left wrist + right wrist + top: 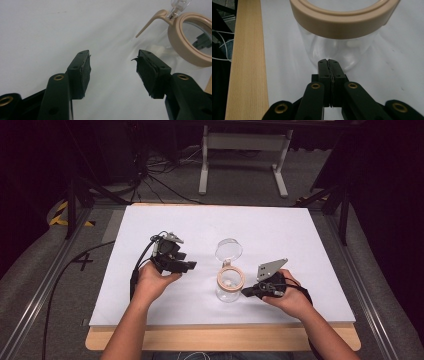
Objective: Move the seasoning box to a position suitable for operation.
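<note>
- Nearest the worktop's near edge we see the person's two hands, each holding a black two-jaw claw over the white sheet-covered worktop (300,235), whose pale wooden front edge (220,339) shows below the sheet.
- The right claw (246,293) sits toward the near right part of the worktop, its jaws pressed flat together with nothing between them; in the right gripper view the right claw's tips are just at the lower wall of the jar, and we cannot tell whether they touch the glass.
- The clear glass jar with a beige ring around its mouth (230,284) stands upright near the middle of the worktop, somewhat toward the near edge, between the two claws; a small white object lies inside on its bottom.
- The left claw (189,266) is held left of the jar, near it but apart, its jaws spread wide and empty, the worn pads (85,72) facing each other.
- The jar's clear round hinged lid (229,250) stands flipped open on the far side of the ring.
- Beyond the worktop's far edge a white metal frame (245,150) stands on the grey floor.
</note>
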{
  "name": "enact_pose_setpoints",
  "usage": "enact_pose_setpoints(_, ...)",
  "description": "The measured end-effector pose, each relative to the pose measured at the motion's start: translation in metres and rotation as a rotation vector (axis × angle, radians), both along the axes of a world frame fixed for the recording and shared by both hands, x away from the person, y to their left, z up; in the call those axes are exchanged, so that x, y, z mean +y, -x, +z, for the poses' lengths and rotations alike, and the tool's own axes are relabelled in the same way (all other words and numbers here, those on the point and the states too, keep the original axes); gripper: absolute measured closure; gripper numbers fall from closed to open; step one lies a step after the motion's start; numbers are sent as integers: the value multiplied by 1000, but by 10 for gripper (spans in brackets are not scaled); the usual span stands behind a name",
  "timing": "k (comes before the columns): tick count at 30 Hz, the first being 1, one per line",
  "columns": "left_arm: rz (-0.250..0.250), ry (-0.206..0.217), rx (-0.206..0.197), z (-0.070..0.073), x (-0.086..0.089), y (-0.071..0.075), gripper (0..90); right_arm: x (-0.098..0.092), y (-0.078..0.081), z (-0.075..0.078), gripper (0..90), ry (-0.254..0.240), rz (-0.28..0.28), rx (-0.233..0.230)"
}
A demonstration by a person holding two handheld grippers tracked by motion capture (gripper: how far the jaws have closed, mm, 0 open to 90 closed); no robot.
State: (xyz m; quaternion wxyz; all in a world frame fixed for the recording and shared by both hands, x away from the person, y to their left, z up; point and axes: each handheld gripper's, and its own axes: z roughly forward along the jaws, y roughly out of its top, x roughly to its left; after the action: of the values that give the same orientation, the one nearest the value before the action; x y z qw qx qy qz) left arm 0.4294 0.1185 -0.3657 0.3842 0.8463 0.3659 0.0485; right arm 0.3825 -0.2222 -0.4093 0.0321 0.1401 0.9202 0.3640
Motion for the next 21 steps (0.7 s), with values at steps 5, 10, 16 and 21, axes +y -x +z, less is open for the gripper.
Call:
enact_pose_setpoints(5, -6, -1, -5, 0, 1, 0, 505, 5, 2, -1, 898, 5, 17, 3)
enact_pose_setpoints(10, -47, -9, 14, 0, 1, 0, 553, 12, 5, -2, 898, 2, 39, 4)
enact_pose_setpoints(16, -52, 6, 17, 0, 1, 1, 660, 7, 3, 0, 897, 6, 31, 7)
enact_pose_setpoints(21, -53, -1, 10, 5, -2, 3, 751, -10, 0, 14, 898, -39, -33, -30)
